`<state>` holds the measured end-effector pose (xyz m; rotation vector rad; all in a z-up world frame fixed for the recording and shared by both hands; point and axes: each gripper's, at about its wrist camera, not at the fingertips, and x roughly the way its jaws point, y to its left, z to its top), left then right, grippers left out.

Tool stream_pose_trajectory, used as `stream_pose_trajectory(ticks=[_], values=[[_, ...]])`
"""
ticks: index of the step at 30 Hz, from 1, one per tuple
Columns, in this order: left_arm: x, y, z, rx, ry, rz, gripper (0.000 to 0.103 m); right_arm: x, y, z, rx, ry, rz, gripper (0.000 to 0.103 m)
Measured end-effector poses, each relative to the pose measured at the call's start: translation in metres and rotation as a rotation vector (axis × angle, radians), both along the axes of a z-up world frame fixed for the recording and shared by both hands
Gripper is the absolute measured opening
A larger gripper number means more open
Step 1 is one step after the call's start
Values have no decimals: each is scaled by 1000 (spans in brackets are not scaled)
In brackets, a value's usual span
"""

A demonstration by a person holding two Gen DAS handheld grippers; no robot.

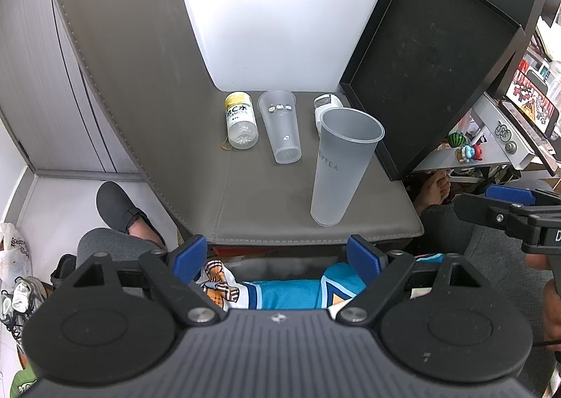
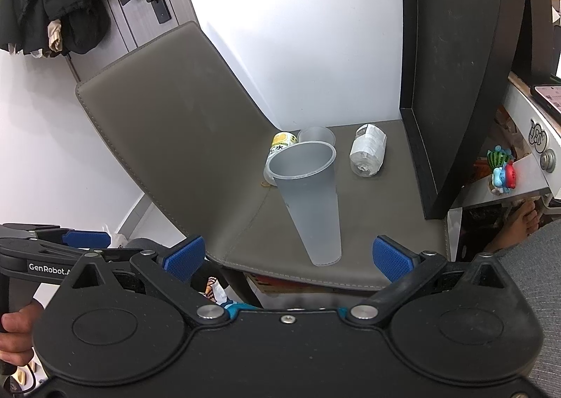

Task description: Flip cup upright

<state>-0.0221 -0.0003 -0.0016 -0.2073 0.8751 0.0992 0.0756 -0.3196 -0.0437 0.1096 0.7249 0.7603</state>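
Note:
A tall frosted grey cup (image 1: 342, 166) stands upright, mouth up, near the front right of the grey chair seat (image 1: 266, 201); it also shows in the right wrist view (image 2: 312, 201). A clear cup (image 1: 282, 124) lies on its side behind it. My left gripper (image 1: 277, 256) is open and empty, just off the seat's front edge. My right gripper (image 2: 289, 256) is open and empty, close in front of the upright cup's base, not touching it. It also shows at the right edge of the left wrist view (image 1: 505, 201).
A yellow-labelled bottle (image 1: 240, 124) and a white-wrapped bottle (image 2: 368, 149) lie on the seat at the back. A black tray (image 1: 431, 61) leans against the right side. The chair back (image 1: 133, 82) rises on the left. A person's legs and feet are below the seat edge.

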Motion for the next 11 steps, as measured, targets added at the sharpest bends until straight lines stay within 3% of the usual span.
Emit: stream_pose_trajectory(ticks=[11], values=[[-3,-1,0,25,1,8,86,0,3,-1,-12,4,5,103]])
